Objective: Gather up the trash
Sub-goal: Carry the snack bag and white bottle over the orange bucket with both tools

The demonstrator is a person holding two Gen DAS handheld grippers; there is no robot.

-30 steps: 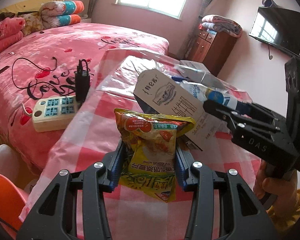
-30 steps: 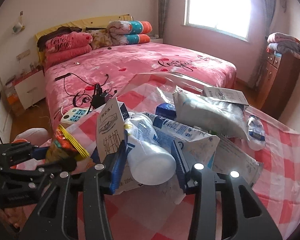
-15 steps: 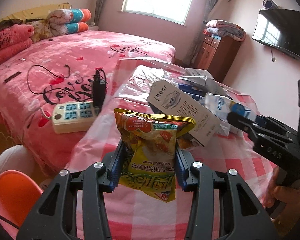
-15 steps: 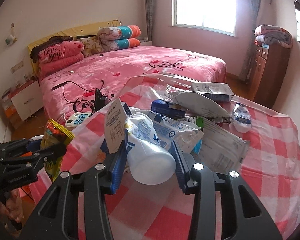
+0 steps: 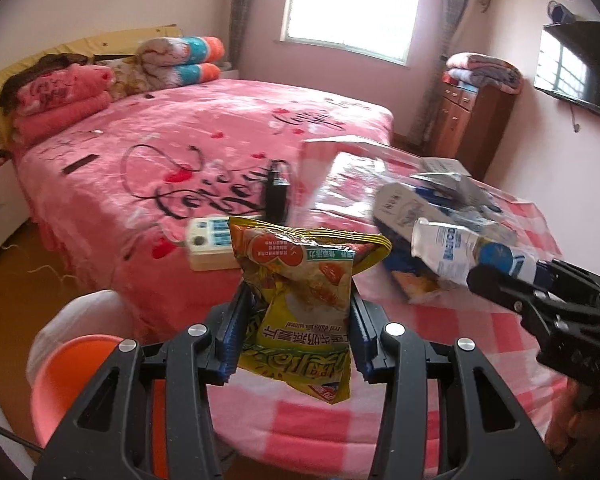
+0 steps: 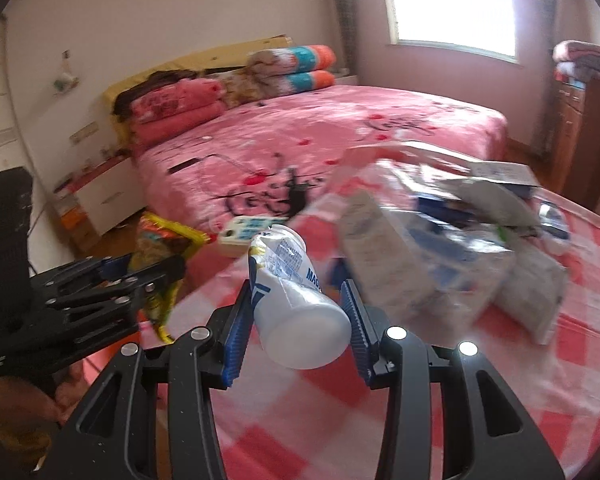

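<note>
The left gripper (image 5: 296, 336) is closed on a yellow snack bag (image 5: 300, 300) standing upright between its pads. To its right, the right gripper (image 6: 298, 328) grips a white bottle (image 6: 296, 304). Beyond both, more trash (image 6: 452, 248) lies on the checked tablecloth (image 6: 380, 420).

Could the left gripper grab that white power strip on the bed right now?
Probably not. The left gripper is already shut on the yellow snack bag, so its jaws are full. The power strip lies in the open on the bed's edge, so the bag would have to go first.
</note>
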